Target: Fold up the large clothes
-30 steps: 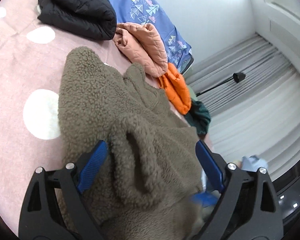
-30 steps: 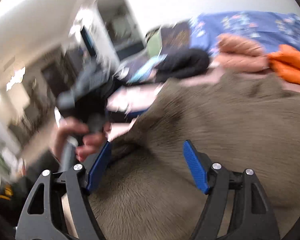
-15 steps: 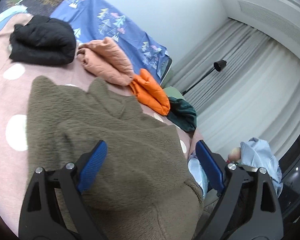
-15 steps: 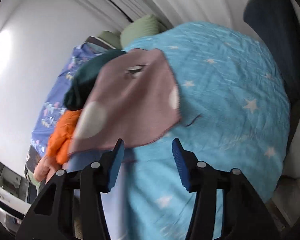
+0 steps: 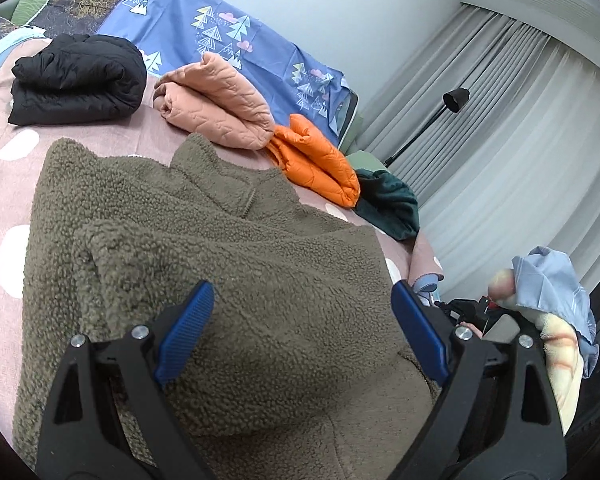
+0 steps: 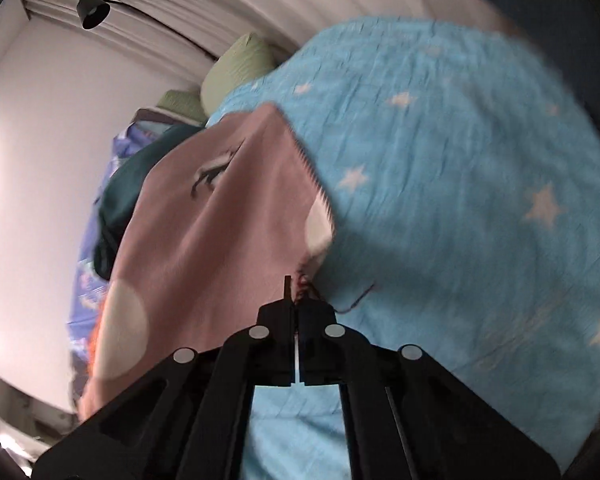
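Olive-brown fleece, a large sherpa jacket point(image 5: 204, 248), lies spread on the pink blanket with white dots point(image 5: 4, 184) that covers the bed, its lower part folded up over itself. The left gripper point(image 5: 302, 332) hangs over the jacket's near half, angled downward toward the bed, its blue-padded fingers point(image 5: 186, 332) spread wide and released, nothing pressed between them. Beyond the jacket sit a folded black quilted jacket point(image 5: 80, 78), a folded peach quilted jacket point(image 5: 216, 108), a folded orange puffer jacket point(image 5: 316, 160) and a dark green garment point(image 5: 390, 204). At the right edge of the left wrist view, a person's forearm in a light blue sleeve point(image 5: 548, 280) reaches down. The right gripper point(image 6: 298, 300) is tilted at the bed's corner, its black fingers clenched together at the frayed edge of the pink blanket, over the turquoise star-print sheet point(image 6: 460, 200); whether the edge is pinched, I cannot tell.
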`<state>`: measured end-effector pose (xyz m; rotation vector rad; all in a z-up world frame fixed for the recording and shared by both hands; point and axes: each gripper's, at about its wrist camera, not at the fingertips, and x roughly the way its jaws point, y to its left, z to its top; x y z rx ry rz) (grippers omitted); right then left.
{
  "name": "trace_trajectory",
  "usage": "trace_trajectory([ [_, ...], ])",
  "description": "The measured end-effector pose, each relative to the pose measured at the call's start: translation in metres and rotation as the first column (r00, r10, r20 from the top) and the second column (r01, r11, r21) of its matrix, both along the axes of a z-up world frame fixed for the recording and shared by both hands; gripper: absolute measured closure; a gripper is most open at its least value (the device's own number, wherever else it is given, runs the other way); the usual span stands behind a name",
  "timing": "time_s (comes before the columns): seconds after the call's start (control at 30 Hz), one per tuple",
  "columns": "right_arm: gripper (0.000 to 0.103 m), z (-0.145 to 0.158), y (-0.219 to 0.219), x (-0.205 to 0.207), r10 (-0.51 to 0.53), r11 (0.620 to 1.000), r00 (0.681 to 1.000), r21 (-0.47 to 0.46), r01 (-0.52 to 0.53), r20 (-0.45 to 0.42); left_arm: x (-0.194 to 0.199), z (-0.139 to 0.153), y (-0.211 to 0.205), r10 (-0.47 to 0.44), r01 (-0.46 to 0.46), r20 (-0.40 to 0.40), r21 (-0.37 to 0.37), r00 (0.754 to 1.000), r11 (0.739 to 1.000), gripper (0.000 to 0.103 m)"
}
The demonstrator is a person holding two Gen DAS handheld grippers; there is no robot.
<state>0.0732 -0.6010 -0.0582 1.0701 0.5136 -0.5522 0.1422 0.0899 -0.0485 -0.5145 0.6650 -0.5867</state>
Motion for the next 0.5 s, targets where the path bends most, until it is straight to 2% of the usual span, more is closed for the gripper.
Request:
trace_trajectory([
  [0.07, 0.103, 0.014, -0.001, 0.001, -0.022, 0.992, 0.997, -0.127, 0.013, -0.067, 0.0, 0.0, 0.001, -0.002, 0.002, 0.005, 0.001, 1.0, 1.0, 0.012],
  [0.13, 0.103, 0.037, 0.0, 0.001, -0.068, 0.951, 0.984, -0.309, 0.015, -0.162, 0.001, 0.0, 0.001, -0.006, 0.006, 0.006, -0.002, 1.0, 1.0, 0.012],
  [0.17, 0.103, 0.051, 0.001, 0.0, -0.102, 0.916, 0.972, -0.402, 0.008, -0.212, 0.001, -0.001, 0.002, -0.008, 0.008, 0.007, -0.004, 1.0, 1.0, 0.012],
  [0.23, 0.103, 0.073, 0.003, 0.003, -0.186, 0.822, 0.932, -0.569, -0.025, -0.31, 0.001, -0.002, 0.002, -0.011, 0.011, 0.007, -0.01, 1.0, 1.0, 0.012],
  [0.27, 0.103, 0.083, 0.005, 0.006, -0.236, 0.764, 0.9, -0.642, -0.061, -0.365, 0.001, -0.002, 0.003, -0.012, 0.012, 0.008, -0.014, 1.0, 1.0, 0.012],
  [0.3, 0.103, 0.093, 0.007, 0.011, -0.307, 0.684, 0.845, -0.719, -0.125, -0.439, 0.001, -0.003, 0.003, -0.013, 0.013, 0.01, -0.019, 1.0, 1.0, 0.012],
  [0.33, 0.103, 0.099, 0.007, 0.016, -0.364, 0.623, 0.792, -0.76, -0.185, -0.491, 0.0, -0.003, 0.003, -0.015, 0.015, 0.012, -0.023, 1.0, 1.0, 0.012],
  [0.37, 0.103, 0.101, 0.005, 0.019, -0.402, 0.592, 0.744, -0.772, -0.233, -0.533, -0.001, -0.003, 0.004, -0.016, 0.017, 0.016, -0.027, 1.0, 1.0, 0.012],
  [0.4, 0.103, 0.101, 0.003, 0.024, -0.44, 0.558, 0.678, -0.771, -0.308, -0.589, -0.001, -0.003, 0.004, -0.017, 0.018, 0.02, -0.031, 1.0, 0.999, 0.012],
  [0.43, 0.103, 0.102, 0.004, 0.026, -0.472, 0.528, 0.64, -0.776, -0.346, -0.607, -0.002, -0.003, 0.004, -0.019, 0.02, 0.023, -0.038, 1.0, 0.999, 0.012],
  [0.5, 0.103, 0.105, 0.01, 0.026, -0.57, 0.454, 0.539, -0.784, -0.423, -0.62, -0.005, -0.002, 0.007, -0.021, 0.022, 0.028, -0.055, 0.999, 0.998, 0.012],
])
